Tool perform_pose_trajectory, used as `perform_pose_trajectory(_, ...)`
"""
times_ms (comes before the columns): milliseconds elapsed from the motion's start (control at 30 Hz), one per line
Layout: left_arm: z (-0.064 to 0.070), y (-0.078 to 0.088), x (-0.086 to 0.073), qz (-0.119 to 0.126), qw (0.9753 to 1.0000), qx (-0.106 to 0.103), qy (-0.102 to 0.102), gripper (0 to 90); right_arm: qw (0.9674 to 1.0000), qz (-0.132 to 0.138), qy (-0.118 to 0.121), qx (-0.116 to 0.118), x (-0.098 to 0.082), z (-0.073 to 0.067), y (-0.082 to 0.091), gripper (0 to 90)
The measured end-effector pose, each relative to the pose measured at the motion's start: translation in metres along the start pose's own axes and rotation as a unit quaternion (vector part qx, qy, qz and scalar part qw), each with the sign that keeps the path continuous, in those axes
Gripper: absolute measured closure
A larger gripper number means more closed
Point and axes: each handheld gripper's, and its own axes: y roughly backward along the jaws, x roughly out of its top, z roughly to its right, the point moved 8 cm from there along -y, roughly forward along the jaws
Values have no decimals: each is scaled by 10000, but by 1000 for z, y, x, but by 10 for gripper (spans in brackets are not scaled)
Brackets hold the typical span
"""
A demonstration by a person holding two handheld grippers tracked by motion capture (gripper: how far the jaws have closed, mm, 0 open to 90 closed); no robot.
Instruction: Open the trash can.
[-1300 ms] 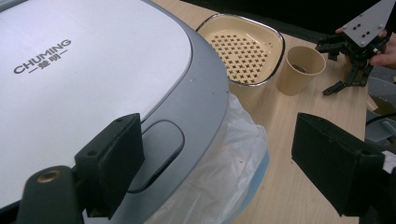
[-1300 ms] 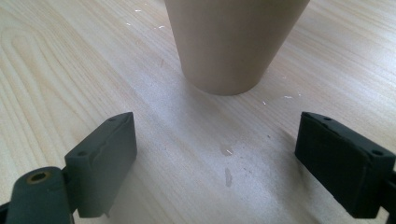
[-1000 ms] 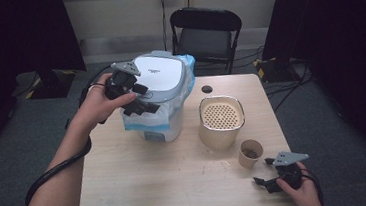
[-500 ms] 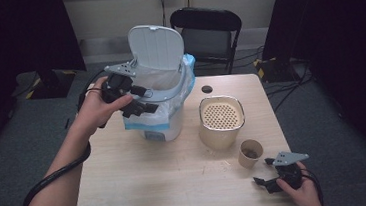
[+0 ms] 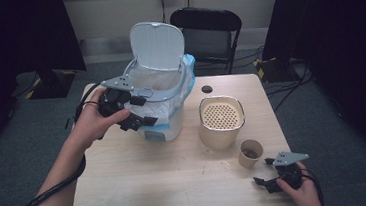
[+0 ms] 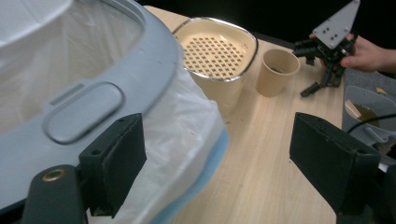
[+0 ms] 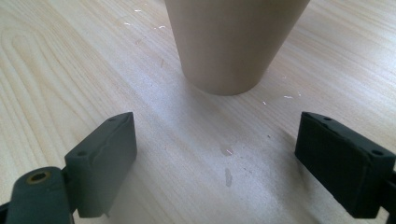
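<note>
- The left gripper [image 5: 145, 110] is hovering at the front of the small lidded waste bin [image 5: 173, 128], with its jaws spread wide and clamping nothing
- In the left gripper view, the bin's grey rim [image 6: 154, 60] is curving just above and behind the left jaw, and the oblong grey push button [image 6: 84, 112] on that rim is sitting right above that jaw's tip
- The clear plastic liner [image 6: 187, 126] is hanging over the rim and bulging into the gap between the jaws, on the left jaw's side; whether the left pad is touching it cannot be told
- The bin's white lid [image 5: 158, 45] is standing raised at the side of the bin away from the jaws
- The right jaw of this gripper is hanging over the bare wooden table [image 5: 167, 179], well apart from the bin
- Beyond the jaw tips, the cream container with a perforated insert [image 6: 217, 53] is standing near the bin, and the paper cup [image 6: 278, 70] is standing just past it
- The right gripper [image 5: 263, 171] is resting low at the table, with its jaws released and wide apart, gripping nothing
- In the right gripper view, the paper cup is standing upright just ahead of the jaw tips, centred on the gap between them and touching neither pad
- Something dark is lying in the bottom of the cup
</note>
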Motion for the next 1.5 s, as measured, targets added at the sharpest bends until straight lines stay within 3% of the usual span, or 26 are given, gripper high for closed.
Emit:
perform_pose_trajectory(600, 20, -25, -29, -20, 9998, -190, -64, 180, 10000, -8, 6, 4, 0, 0, 0, 122)
perform_pose_trajectory(1500, 29, -58, -65, -30, 9994, -348, 16, 180, 10000, -9, 6, 4, 0, 0, 0, 122)
